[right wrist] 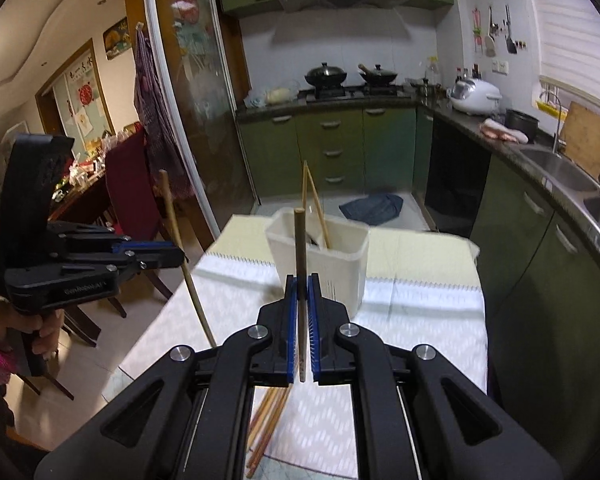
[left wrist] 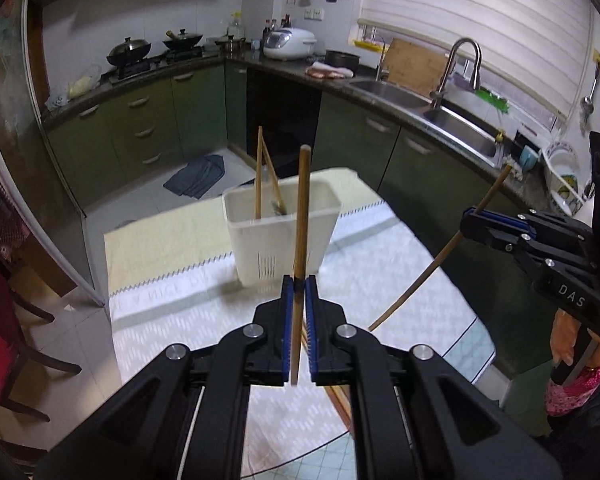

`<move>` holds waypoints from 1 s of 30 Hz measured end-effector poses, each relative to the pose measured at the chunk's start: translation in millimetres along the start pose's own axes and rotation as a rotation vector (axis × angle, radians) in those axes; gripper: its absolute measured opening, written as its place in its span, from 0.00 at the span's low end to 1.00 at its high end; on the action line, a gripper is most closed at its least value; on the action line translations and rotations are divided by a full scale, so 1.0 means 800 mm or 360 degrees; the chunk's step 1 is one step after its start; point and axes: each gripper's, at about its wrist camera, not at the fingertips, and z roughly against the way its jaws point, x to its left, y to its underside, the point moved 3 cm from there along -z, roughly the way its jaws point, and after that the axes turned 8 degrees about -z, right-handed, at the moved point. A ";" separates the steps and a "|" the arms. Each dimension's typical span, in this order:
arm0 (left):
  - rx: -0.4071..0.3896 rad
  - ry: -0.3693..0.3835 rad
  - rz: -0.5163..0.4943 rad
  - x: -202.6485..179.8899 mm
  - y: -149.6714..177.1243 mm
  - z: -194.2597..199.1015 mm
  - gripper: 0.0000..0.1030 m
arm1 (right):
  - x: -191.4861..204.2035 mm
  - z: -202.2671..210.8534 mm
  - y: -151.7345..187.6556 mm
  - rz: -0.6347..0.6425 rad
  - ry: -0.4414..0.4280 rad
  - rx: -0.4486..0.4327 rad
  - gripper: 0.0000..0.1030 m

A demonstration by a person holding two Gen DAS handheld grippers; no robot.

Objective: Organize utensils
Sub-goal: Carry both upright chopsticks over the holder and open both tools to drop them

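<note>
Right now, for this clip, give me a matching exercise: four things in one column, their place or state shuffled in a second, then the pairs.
Things
1. left gripper
2. holder
3. loose chopsticks
4. blue cloth

Place or state
A. lying on the floor
B. standing on the table, two chopsticks in it
C. flat on the table, near edge
D. shut on one chopstick

Pairs: 1-D, 2-B, 3-C, 4-A

Dim indoor light, fisheye bending and dark corners, slight motion blur on the table.
</note>
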 end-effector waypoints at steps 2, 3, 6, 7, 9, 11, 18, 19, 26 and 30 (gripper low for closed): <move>-0.0026 0.0011 0.0015 0.003 -0.018 0.009 0.06 | 0.004 0.007 -0.020 0.0011 0.0003 -0.0034 0.06; -0.0038 0.0011 0.0018 0.005 -0.024 0.013 0.06 | 0.006 0.010 -0.031 0.0014 0.0008 -0.0052 0.06; -0.0104 -0.0004 0.0022 0.009 -0.050 0.029 0.06 | 0.010 0.015 -0.065 0.0010 0.0007 -0.0104 0.06; -0.0127 -0.0010 0.0018 0.011 -0.060 0.033 0.06 | 0.012 0.017 -0.078 0.0012 0.0012 -0.0134 0.06; -0.0187 -0.0023 0.0028 0.017 -0.083 0.043 0.06 | 0.013 0.018 -0.099 0.0008 0.0022 -0.0178 0.06; -0.0231 -0.0039 0.0018 0.023 -0.103 0.048 0.06 | 0.012 0.015 -0.118 -0.0009 0.0019 -0.0205 0.06; -0.0291 -0.0093 0.0037 0.046 -0.154 0.036 0.06 | 0.007 -0.019 -0.175 -0.0037 0.0028 -0.0271 0.06; -0.0291 -0.0095 0.0037 0.049 -0.158 0.032 0.06 | 0.005 -0.025 -0.179 -0.0035 0.0036 -0.0273 0.06; -0.0267 -0.0088 0.0058 0.074 -0.172 -0.011 0.06 | -0.015 -0.084 -0.194 -0.0046 0.0075 -0.0246 0.06; -0.0219 -0.0085 0.0073 0.083 -0.167 -0.040 0.06 | -0.025 -0.117 -0.181 -0.0047 0.0086 -0.0203 0.06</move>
